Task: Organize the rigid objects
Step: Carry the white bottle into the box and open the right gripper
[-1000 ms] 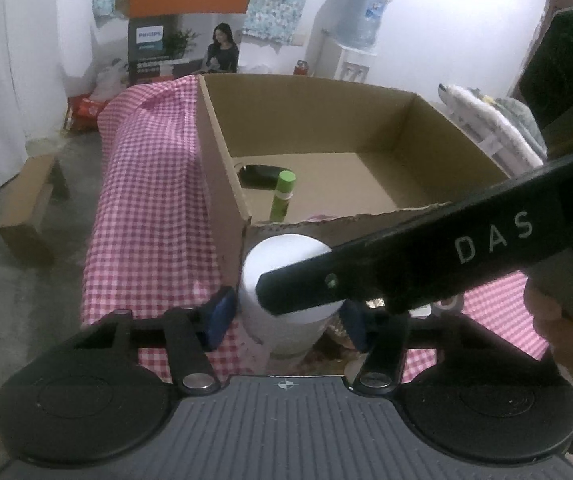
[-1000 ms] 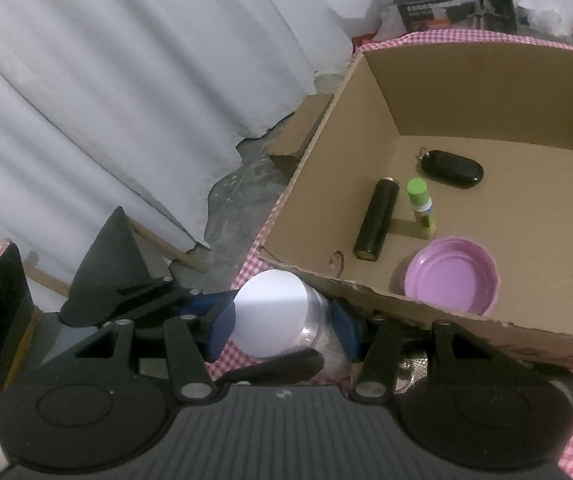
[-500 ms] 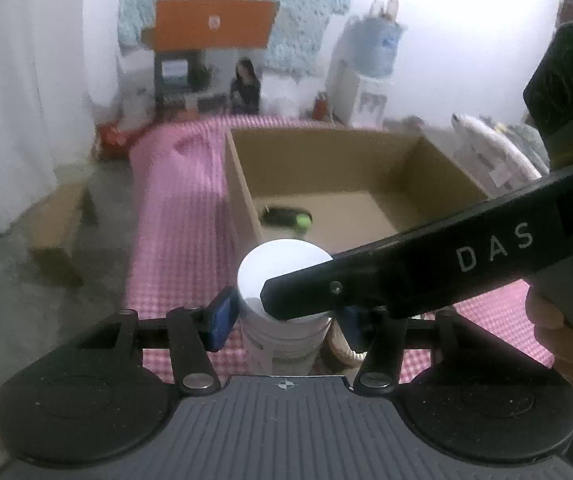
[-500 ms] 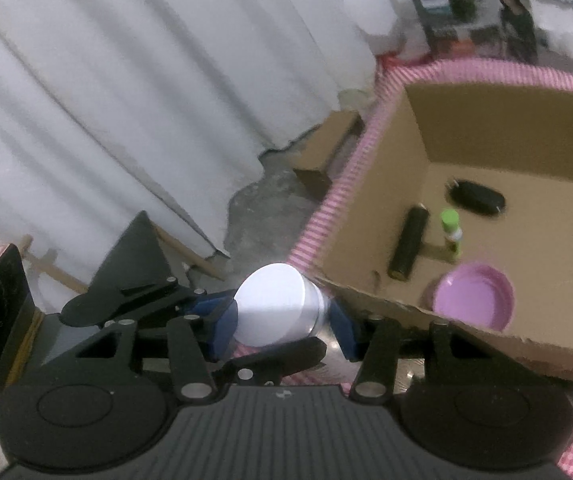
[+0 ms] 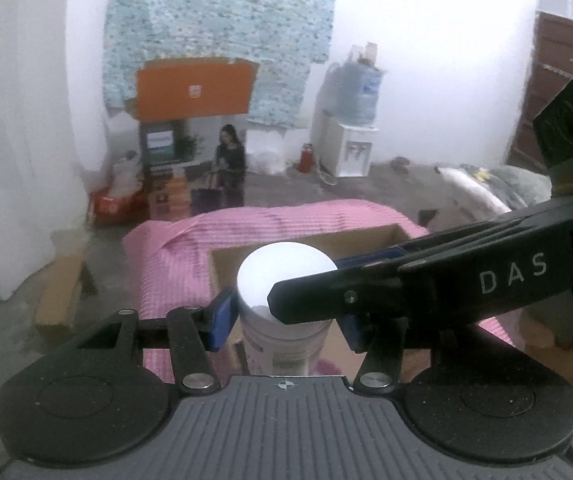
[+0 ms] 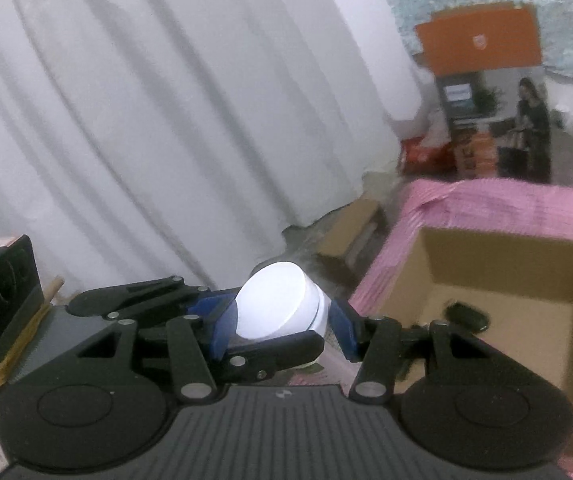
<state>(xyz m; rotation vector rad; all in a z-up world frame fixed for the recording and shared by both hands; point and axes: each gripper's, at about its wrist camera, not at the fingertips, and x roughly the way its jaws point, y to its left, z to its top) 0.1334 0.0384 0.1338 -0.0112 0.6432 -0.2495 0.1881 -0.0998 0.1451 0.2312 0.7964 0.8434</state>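
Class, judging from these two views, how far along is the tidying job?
Done: a black item lies in the cardboard box. In hand: the left gripper and right gripper both clamp the white jar, held above the pink cloth. Left: setting the jar into the box.

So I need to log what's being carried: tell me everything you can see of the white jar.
The white jar is a round plastic-looking container with a flat white lid, its label blurred. It hangs upright near the cardboard box, above the pink checked cloth. Both the left gripper and right gripper clamp its sides with blue pads.
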